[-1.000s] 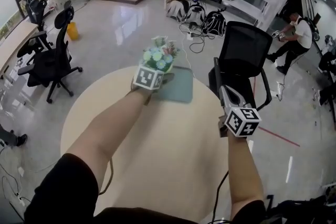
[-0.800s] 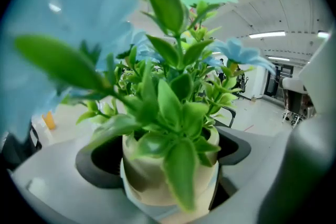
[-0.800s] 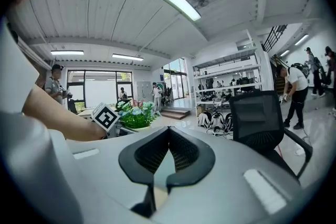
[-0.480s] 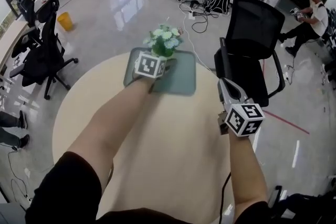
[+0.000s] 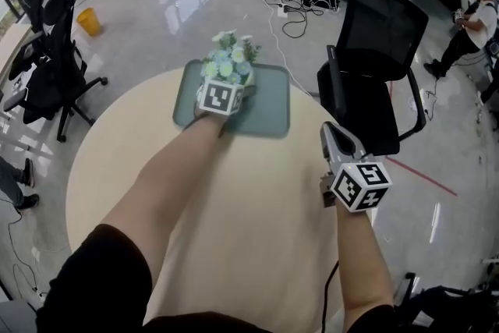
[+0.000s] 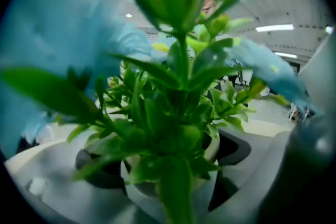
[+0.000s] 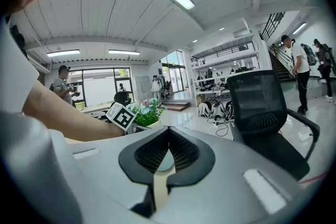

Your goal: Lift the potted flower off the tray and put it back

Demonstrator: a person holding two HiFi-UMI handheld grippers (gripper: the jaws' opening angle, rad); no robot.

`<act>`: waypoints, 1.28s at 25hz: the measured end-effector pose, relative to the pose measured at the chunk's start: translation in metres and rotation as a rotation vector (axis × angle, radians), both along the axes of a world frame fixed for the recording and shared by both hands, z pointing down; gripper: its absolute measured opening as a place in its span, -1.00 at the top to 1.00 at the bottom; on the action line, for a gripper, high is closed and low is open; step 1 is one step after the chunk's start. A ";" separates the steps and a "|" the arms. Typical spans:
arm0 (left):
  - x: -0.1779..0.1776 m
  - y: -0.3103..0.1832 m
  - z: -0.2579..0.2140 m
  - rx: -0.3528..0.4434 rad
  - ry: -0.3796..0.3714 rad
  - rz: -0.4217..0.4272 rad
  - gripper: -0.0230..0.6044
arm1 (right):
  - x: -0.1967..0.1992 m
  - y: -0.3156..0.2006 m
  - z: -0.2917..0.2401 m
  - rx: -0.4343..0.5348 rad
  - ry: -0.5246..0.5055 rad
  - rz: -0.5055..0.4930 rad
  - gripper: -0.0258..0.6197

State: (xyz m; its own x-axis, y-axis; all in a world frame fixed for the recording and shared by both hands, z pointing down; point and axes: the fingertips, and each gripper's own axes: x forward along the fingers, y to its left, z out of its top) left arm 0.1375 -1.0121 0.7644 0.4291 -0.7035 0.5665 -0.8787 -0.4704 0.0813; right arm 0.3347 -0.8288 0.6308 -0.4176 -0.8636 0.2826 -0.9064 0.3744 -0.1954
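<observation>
Potted flower [image 5: 228,65] sits lower over tray [image 5: 269,119] than 1 s ago, left gripper [image 6: 165,165] clamping its half-hidden pot [image 6: 143,195]; right gripper [image 7: 167,150] is pinched closed.

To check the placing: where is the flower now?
In the head view, the flower is over the tray at the table's far edge, between the left gripper's jaws.

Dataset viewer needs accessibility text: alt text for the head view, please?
Seen from above, the left gripper holds a potted flower over a green tray on a round beige table. The right gripper, shut and empty, hovers by the table's right edge, a black office chair beyond it.
</observation>
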 end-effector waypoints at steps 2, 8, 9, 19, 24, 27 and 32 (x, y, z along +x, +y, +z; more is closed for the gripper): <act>-0.002 0.000 0.002 0.003 0.018 -0.016 -0.71 | -0.004 0.001 0.000 0.000 0.000 -0.007 0.87; 0.000 0.000 0.006 -0.049 0.014 -0.029 -0.71 | -0.004 0.005 -0.004 0.005 -0.007 -0.008 0.87; 0.001 0.004 0.008 -0.069 0.021 -0.029 -0.73 | -0.004 0.006 -0.005 0.003 -0.007 -0.008 0.87; -0.021 0.072 -0.029 -0.136 0.105 -0.030 -0.79 | -0.010 0.044 -0.041 0.004 0.015 0.013 0.87; -0.044 0.117 -0.082 -0.121 0.178 -0.024 -0.79 | -0.018 0.081 -0.086 0.022 0.033 0.027 0.87; -0.062 0.160 -0.124 -0.078 0.236 0.025 -0.78 | -0.033 0.112 -0.115 0.037 0.043 0.025 0.87; -0.099 0.258 -0.228 0.100 0.303 0.132 -0.39 | -0.059 0.187 -0.167 0.060 0.041 0.042 0.87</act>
